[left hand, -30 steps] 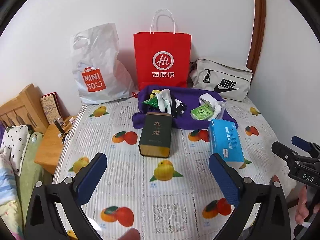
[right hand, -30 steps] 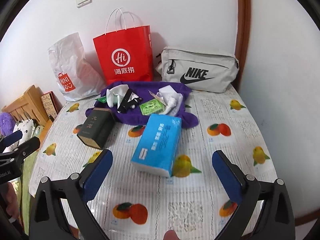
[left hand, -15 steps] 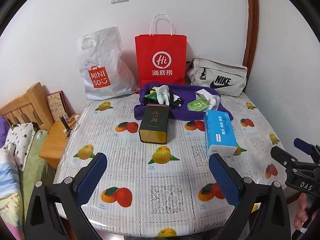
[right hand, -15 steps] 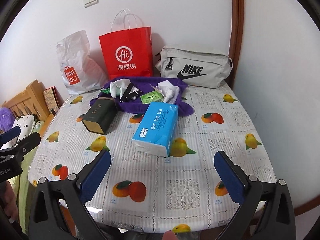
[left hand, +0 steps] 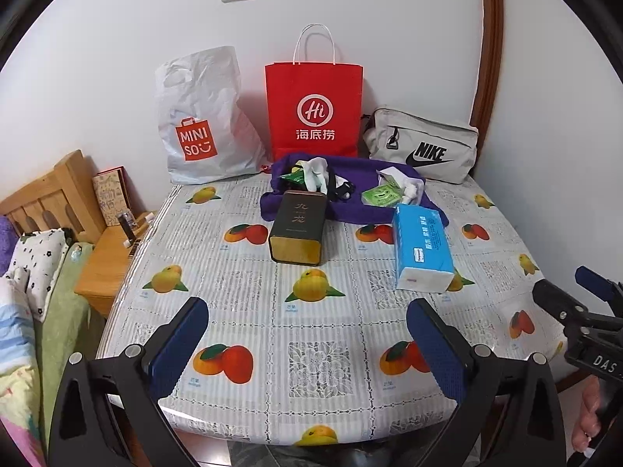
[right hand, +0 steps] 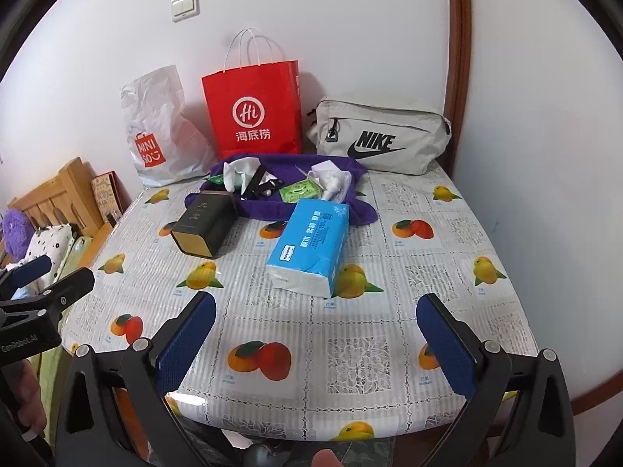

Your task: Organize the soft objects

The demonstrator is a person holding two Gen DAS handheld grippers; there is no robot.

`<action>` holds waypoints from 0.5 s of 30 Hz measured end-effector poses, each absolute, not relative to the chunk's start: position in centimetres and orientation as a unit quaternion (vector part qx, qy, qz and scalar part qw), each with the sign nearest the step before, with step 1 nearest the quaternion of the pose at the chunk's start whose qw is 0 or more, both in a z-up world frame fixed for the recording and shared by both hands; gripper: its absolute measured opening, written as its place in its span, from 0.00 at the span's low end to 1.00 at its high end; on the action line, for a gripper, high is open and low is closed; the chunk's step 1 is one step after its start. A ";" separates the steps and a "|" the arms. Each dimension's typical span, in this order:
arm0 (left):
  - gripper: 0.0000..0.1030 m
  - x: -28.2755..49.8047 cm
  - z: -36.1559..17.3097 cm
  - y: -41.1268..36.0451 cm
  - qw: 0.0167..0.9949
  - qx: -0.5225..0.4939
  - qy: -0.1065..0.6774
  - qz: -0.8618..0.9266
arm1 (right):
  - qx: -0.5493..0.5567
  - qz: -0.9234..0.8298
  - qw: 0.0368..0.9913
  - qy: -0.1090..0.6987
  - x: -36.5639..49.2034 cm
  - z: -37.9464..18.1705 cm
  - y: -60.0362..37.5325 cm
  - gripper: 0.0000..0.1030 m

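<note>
Both tools held wide apart over the near edge of the fruit-print counter

The left tool (left hand: pixel 307 334) hangs above the near edge of the counter (left hand: pixel 323 311) covered in a white plastic cloth printed with oranges and peaches; its two blue-padded fingers stand spread and grip nothing. The right tool (right hand: pixel 315 330) sits in the same way, fingers splayed and empty, and its black frame shows at the right edge of the left wrist view with part of a person's hand (left hand: pixel 588 424) below it.

The soft things lie towards the far side of the counter. A rumpled purple cloth (left hand: pixel 350 210) is spread near the back, carrying a white glove-like fabric piece (left hand: pixel 315 173), a black strap (left hand: pixel 337 188), a small green packet (left hand: pixel 381 196) and crumpled white tissue or plastic (left hand: pixel 405 185). A blue plastic-wrapped pack of tissues (right hand: pixel 311 245) lies flat just in front of the cloth, its far end touching the cloth's edge. A dark green tin box with gold characters (left hand: pixel 298 225) lies on its side at the cloth's front left corner.

Against the white wall stand a white plastic Miniso carrier bag (left hand: pixel 198 124), a red paper bag with white handles (left hand: pixel 313 109) and a grey Nike pouch (left hand: pixel 422 144). A wooden bedside stand (left hand: pixel 105 257) and bedding (left hand: pixel 31 272) lie left of the counter
</note>
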State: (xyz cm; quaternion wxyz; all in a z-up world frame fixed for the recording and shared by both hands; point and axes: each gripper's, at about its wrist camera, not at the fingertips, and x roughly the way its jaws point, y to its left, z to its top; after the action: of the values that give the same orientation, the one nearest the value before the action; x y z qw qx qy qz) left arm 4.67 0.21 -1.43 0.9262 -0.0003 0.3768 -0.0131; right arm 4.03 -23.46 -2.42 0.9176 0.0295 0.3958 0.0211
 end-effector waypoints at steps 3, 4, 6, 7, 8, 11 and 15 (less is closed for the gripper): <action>1.00 4.6 -1.4 0.0 0.926 0.003 0.376 -0.016 | 0.037 0.020 0.918 0.394 4.0 -2.3 -23.8 0.99; 1.00 4.5 -1.4 -0.1 0.927 0.004 0.376 -0.016 | 0.037 0.020 0.919 0.393 3.9 -2.2 -23.9 0.99; 1.00 4.4 -1.3 -0.2 0.927 0.004 0.374 -0.020 | 0.038 0.020 0.920 0.391 3.8 -2.1 -23.9 0.99; 1.00 4.4 -1.3 -0.4 0.927 0.006 0.375 -0.020 | 0.037 0.020 0.919 0.391 3.8 -2.1 -23.9 0.99; 1.00 4.4 -1.4 -0.5 0.926 0.008 0.376 -0.020 | 0.037 0.019 0.919 0.391 3.8 -2.1 -23.9 0.99; 1.00 4.4 -1.3 -0.5 0.927 0.008 0.375 -0.020 | 0.039 0.021 0.919 0.392 3.9 -2.0 -23.9 0.99; 1.00 4.4 -1.2 -0.5 0.927 0.013 0.375 -0.016 | 0.036 0.022 0.919 0.391 3.8 -2.0 -23.7 0.99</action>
State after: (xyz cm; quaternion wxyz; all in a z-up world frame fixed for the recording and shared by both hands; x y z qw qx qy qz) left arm 4.35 -0.53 -1.24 0.9269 0.0130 0.3747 -0.0159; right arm 3.78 -23.72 -2.04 0.9195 0.0363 0.3909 0.0223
